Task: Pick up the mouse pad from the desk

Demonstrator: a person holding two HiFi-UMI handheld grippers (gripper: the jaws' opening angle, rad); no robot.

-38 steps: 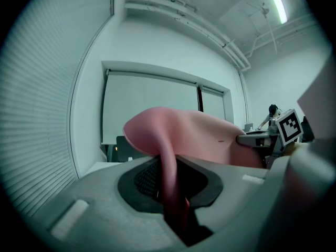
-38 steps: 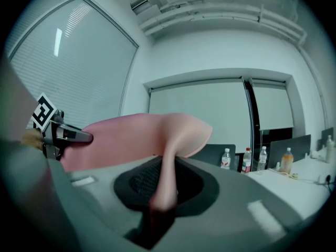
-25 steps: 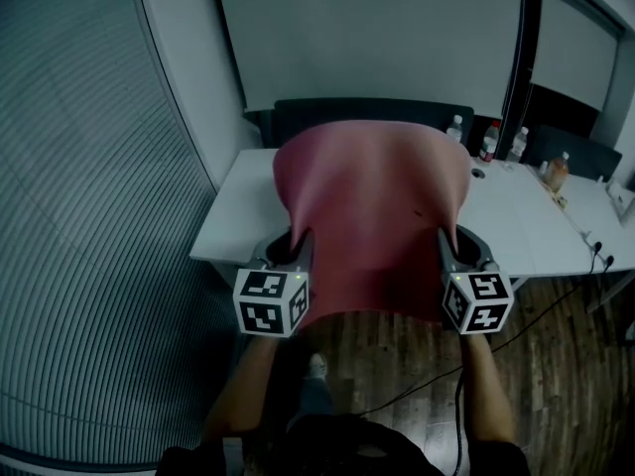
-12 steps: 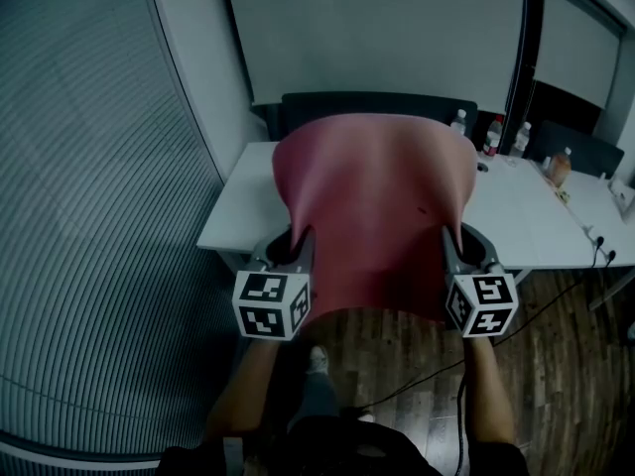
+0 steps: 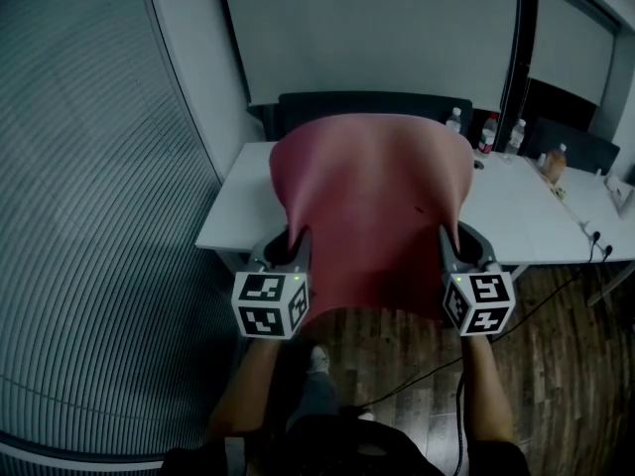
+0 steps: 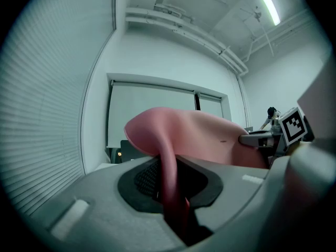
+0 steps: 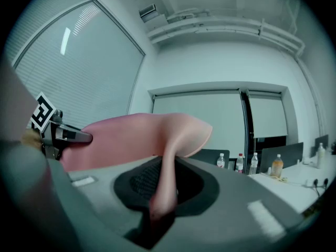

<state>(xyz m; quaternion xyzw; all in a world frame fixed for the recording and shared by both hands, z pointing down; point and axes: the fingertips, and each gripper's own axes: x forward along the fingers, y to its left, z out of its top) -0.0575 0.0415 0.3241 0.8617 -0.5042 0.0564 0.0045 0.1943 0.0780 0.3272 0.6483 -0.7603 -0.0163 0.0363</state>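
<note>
Pinching the mouse pad [image 5: 372, 201] on both sides and holding it up, clear of the table [image 5: 243, 211] — bowed upward in the middle, near edge hanging above the wood floor [image 5: 556, 365]. Left hand-held gripper [image 5: 298, 244] pressed almost together on the pad's left edge; right hand-held gripper [image 5: 448, 244] clamped the same way on the right edge. Seen in both gripper views as a thin pink sheet curling up out of the jaws.

Could go wrong in a few ways, by the look of it. Grips only a narrow strip of a limp sheet on each side, so may lose it under a quick swing or a slackened squeeze, then let it flop down from the other side or drop to the floor. May drag an edge out of the jaws by pulling the two hands apart; would likely deepen the bow and fold the pad over by pushing them together. Might also brush the bottles [image 5: 487, 137] at the far side of the table in a long forward sweep.

Against a second ago: same pinch, same bow in the pad, both hand-held grippers at nearly the same spots in the head view. Shows the table slightly higher in that view — with a little more floor beneath the pad.
</note>
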